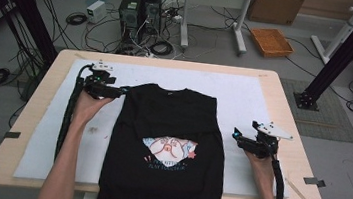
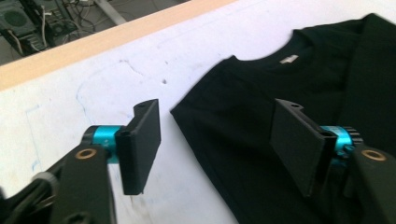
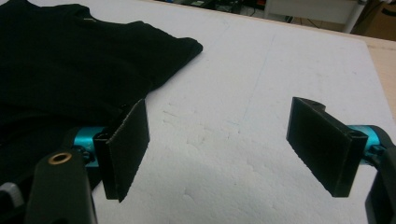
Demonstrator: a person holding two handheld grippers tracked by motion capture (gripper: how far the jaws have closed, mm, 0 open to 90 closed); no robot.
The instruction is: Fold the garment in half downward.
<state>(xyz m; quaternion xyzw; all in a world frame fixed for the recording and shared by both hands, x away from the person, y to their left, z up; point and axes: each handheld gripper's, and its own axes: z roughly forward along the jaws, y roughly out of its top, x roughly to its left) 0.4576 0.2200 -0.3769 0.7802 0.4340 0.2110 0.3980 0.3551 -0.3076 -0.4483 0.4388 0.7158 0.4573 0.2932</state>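
The left gripper (image 1: 124,90) sits by the top left corner of the black shirt (image 1: 171,129). Its jaws stand wide apart and hold nothing; the shirt's edge lies under the gap between them. The right gripper (image 1: 235,135) rests just beside the shirt's right side, jaws wide too, with only the white mat (image 1: 245,95) between them. The shirt lies flat in the middle of the mat, sleeves folded in, a picture on its front. Nothing on the table (image 1: 276,90) blocks either gripper. Past it, cables (image 1: 75,17) and a basket (image 1: 271,42) lie on the floor.
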